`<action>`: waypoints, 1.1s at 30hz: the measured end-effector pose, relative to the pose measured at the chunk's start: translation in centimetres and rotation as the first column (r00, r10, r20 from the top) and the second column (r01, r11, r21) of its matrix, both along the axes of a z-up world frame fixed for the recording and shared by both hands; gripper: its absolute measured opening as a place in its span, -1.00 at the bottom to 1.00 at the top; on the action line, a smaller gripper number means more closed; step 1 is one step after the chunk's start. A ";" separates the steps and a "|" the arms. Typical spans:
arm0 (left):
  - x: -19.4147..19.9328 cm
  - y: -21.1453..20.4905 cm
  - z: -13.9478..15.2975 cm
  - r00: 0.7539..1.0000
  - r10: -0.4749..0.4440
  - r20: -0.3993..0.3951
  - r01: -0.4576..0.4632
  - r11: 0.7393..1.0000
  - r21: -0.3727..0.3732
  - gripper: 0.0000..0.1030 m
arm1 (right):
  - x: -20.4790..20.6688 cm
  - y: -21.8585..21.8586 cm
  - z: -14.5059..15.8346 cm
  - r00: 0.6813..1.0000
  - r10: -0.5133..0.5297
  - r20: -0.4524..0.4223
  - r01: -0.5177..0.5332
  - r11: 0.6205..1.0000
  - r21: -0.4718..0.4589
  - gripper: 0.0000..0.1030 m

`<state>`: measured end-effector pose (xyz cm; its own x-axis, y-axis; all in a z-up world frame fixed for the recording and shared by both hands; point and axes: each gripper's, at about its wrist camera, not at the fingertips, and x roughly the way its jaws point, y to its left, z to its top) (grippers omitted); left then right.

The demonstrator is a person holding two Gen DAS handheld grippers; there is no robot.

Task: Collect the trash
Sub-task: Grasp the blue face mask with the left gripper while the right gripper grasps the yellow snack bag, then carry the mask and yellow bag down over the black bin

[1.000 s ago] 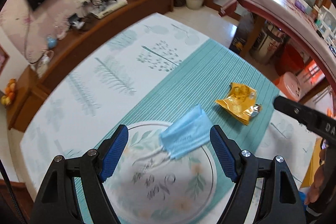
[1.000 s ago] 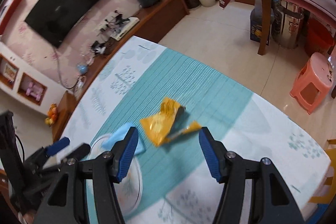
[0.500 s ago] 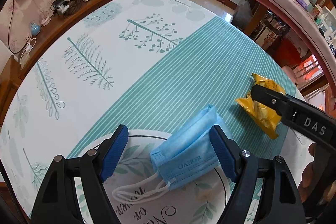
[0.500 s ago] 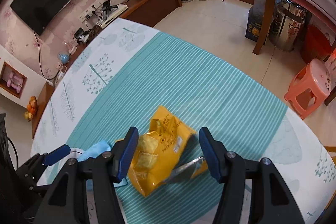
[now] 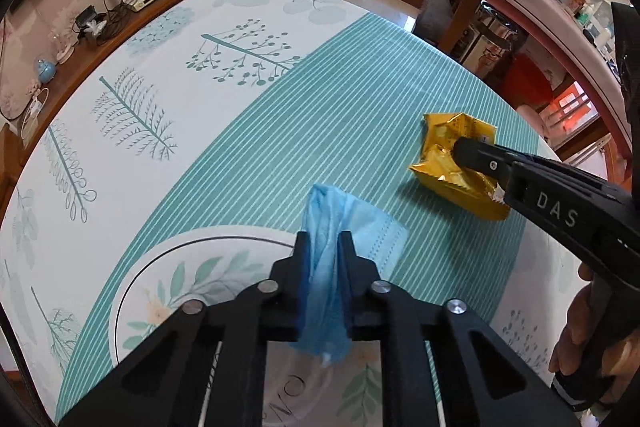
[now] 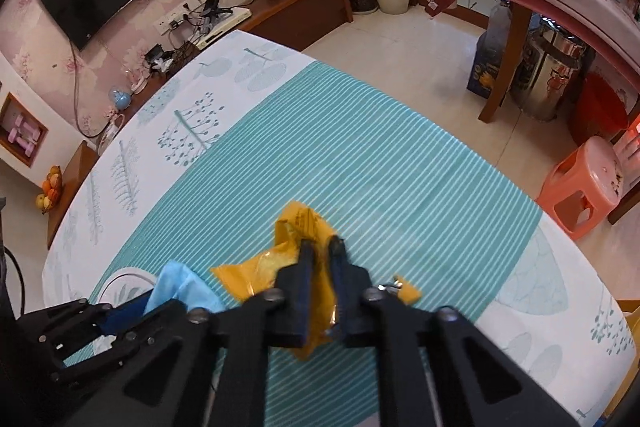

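Both pickups are in hand at once. The left claw [image 5: 323,247] has just been closing, and its jaws now pinch a blue face mask [image 5: 344,223] between the pads; the cloth bunches up ahead of the fingertips and a fold trails back under the claw's frame, low over the desk [image 5: 168,79]. The right claw [image 6: 322,251] has likewise just been closing, and it clamps a crumpled yellow snack wrapper [image 6: 300,223], which sticks out in front of its tips and to both sides, with a silver torn corner just to the right of the claw.

By the look of it, the grasping step is finished for both pieces and the carrying step is not yet begun. The next move probably calls for lifting each claw straight up, keeping the squeeze firm, since thin cloth and slick foil could slip out. No bin shows in either view, so where the pieces should go cannot be told.

Count: two claws, one mask, one wrapper, one desk with a teal striped cloth. Nothing else loose lies on the desk near either claw. The mask sits to the left of the right claw, close beside the wrapper.
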<state>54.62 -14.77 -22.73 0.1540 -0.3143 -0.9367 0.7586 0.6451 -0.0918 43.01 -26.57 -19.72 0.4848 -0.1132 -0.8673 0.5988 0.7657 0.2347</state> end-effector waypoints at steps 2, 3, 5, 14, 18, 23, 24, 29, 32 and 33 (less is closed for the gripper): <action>-0.5 0.2 0.3 1.000 0.000 0.015 0.000 1.000 -0.002 -0.89 | -0.3 0.3 0.3 1.000 0.010 0.013 -0.010 1.000 0.005 -0.94; -0.8 0.4 0.5 1.000 0.001 0.018 -0.001 1.000 -0.005 -0.90 | -0.5 0.4 0.5 1.000 0.014 0.019 -0.015 1.000 0.009 -0.94; -1.4 0.8 1.1 1.000 0.010 0.026 -0.010 1.000 -0.016 -0.91 | -0.9 0.6 0.8 0.999 0.019 0.030 -0.019 1.000 0.018 -0.96; -4.3 2.7 5.3 0.996 0.058 0.060 -0.055 0.997 -0.055 -0.92 | -4.2 1.7 2.8 0.996 0.026 0.091 -0.031 0.998 0.053 -0.97; -6.4 3.9 7.9 0.992 0.085 0.094 -0.079 0.995 -0.066 -0.92 | -6.4 2.4 3.7 0.992 0.037 0.117 -0.047 0.995 0.085 -0.97; -10.3 6.3 12.3 0.978 0.174 0.118 -0.160 0.980 -0.121 -0.92 | -10.5 3.4 6.2 0.978 0.091 0.189 -0.113 0.987 0.111 -0.97; -11.2 6.8 13.1 0.972 0.197 0.127 -0.180 0.975 -0.132 -0.92 | -11.5 3.6 6.8 0.972 0.112 0.206 -0.136 0.985 0.110 -0.97; -17.6 9.9 17.5 0.924 0.346 0.165 -0.313 0.930 -0.195 -0.92 | -16.8 4.4 8.9 0.938 0.227 0.261 -0.261 0.960 0.103 -0.97; -22.3 11.5 19.5 0.879 0.435 0.193 -0.392 0.892 -0.226 -0.92 | -20.4 4.9 10.2 0.906 0.312 0.285 -0.349 0.933 0.085 -0.97; -23.7 11.9 20.0 0.866 0.460 0.196 -0.413 0.880 -0.235 -0.92 | -21.9 5.1 10.6 0.891 0.349 0.290 -0.385 0.920 0.074 -0.97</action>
<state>30.89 -2.89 -2.69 0.5264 -0.3202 -0.7876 0.4161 0.9049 -0.0898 21.10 -21.47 -9.11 0.6848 0.2190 -0.6950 0.1822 0.8720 0.4543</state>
